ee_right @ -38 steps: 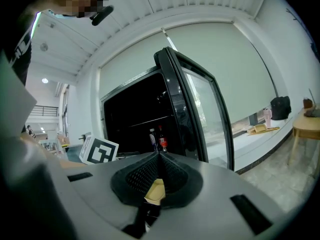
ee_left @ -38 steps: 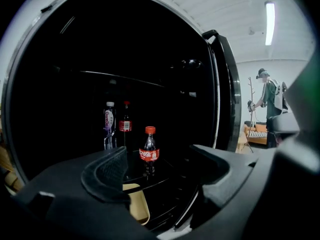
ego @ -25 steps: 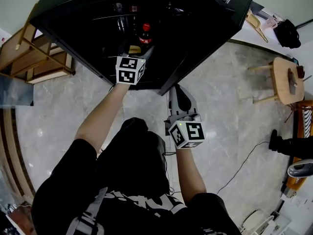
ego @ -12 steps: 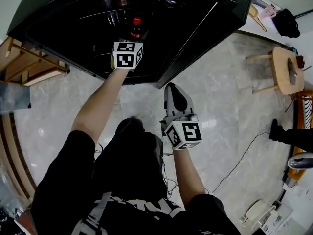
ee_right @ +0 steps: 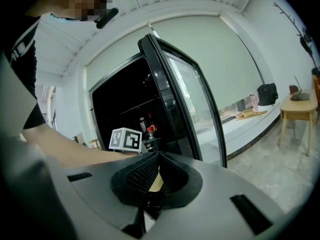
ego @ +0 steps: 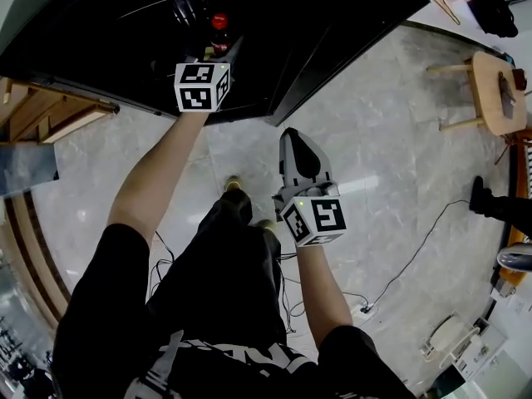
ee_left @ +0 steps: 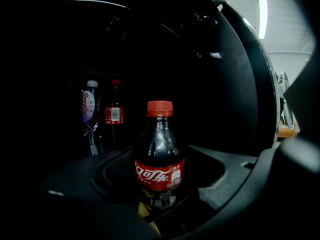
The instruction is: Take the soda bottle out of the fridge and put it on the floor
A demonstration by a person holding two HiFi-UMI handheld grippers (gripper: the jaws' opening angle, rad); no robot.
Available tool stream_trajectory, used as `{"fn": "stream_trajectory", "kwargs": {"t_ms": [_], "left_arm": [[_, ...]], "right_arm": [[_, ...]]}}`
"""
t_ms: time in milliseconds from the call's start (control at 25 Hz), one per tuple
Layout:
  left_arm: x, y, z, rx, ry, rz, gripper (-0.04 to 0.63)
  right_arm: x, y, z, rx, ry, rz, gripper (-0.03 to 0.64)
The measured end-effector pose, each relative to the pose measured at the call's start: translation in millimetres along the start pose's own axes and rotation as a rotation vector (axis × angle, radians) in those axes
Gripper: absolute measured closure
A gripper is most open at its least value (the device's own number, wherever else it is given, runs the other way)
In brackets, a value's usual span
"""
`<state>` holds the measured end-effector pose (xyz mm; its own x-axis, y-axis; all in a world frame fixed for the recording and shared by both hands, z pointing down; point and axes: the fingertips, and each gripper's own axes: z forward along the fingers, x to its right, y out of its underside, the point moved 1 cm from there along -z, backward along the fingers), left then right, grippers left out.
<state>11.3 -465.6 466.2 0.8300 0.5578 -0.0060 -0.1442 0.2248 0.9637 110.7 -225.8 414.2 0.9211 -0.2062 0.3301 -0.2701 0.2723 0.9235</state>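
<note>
A soda bottle (ee_left: 159, 154) with a red cap and red label stands upright in the dark fridge (ego: 125, 73); in the head view its cap (ego: 219, 22) shows just past my left gripper (ego: 209, 56). The left gripper (ee_left: 161, 181) reaches into the fridge with the bottle between its jaws. Those jaws have just been closing, but a gap still shows on each side of the bottle. My right gripper (ego: 301, 158) hangs over the floor in front of the fridge. It is shut and holds nothing (ee_right: 150, 184).
The fridge's glass door (ego: 332, 65) stands open to the right, close to the right gripper. Two more bottles (ee_left: 89, 106) (ee_left: 114, 113) stand deeper inside. A wooden shelf (ego: 50, 115) is on the left and a wooden stool (ego: 490, 90) on the right. A cable (ego: 416, 256) lies on the marble floor.
The head view has tilted, so the fridge and bottle sit higher in the picture and the person's feet now show. Both grippers stay about where they were.
</note>
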Motion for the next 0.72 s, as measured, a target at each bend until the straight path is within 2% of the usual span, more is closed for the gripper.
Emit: {"fn": "stream_trajectory", "kwargs": {"t_ms": [160,560,720], "left_arm": [[5.2,0.6,-21.8,0.009,-0.01,-0.014,0.295],[28.6,2.2,-75.3,0.026,0.042,0.01,0.295],[41.1,13.8,-89.9,0.037,0.061,-0.005,0.295]], "right_arm": [[0.8,3.6,-8.9,-0.003,0.005,-0.005,0.594],[-11.1,27.4,-30.5,-0.009,-0.019,-0.037,0.594],[-3.2,39.7,-37.6,-0.001,-0.017,-0.042,0.594]]}}
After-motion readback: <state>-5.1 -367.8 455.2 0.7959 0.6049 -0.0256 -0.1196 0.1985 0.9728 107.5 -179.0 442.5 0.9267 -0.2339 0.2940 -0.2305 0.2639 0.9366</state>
